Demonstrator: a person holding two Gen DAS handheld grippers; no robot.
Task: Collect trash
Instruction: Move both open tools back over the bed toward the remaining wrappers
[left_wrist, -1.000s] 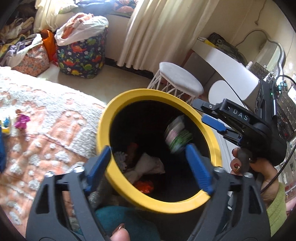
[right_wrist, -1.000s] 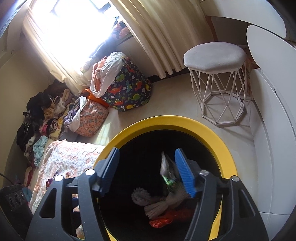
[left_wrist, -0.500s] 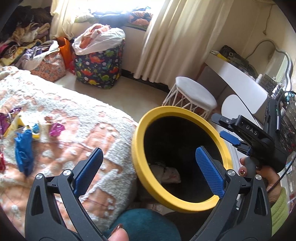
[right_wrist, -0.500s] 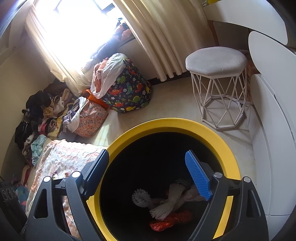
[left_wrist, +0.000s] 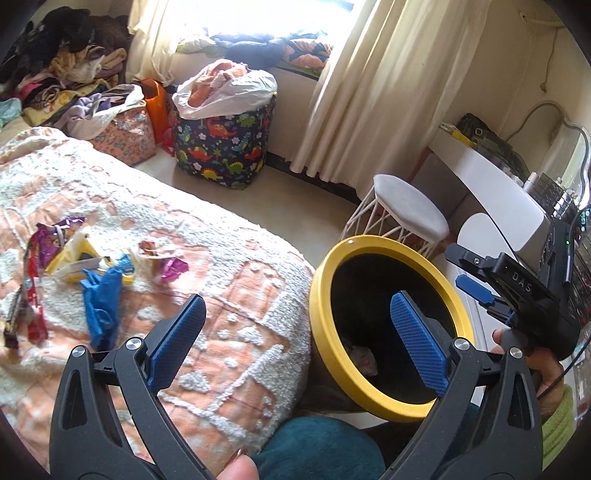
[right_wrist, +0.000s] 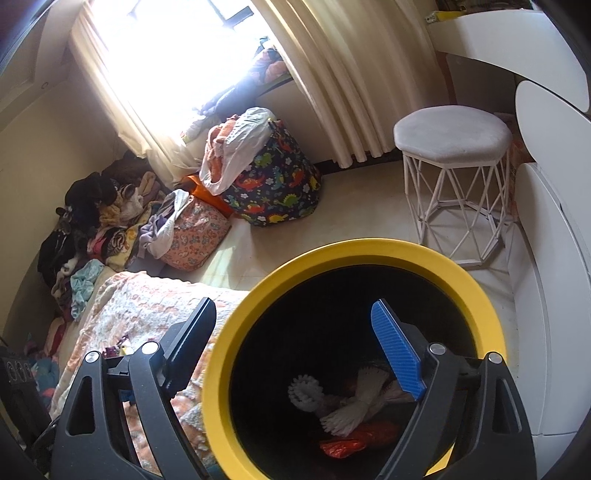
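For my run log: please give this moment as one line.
left gripper: open, empty | right gripper: open, empty, over bin | trash in bin | wrappers on bed remain

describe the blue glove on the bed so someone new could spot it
Start at the bed left of the yellow-rimmed bin. A trash pile lies on its blanket. The glove is the crumpled plain blue piece at the near edge, unlike the shiny purple and yellow wrappers.

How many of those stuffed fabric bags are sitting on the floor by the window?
2. The dark dinosaur-print bag stands below the window, topped with white cloth. The pink patterned bag sits beside it, nearer the clothes pile. More bags may be hidden in that pile.
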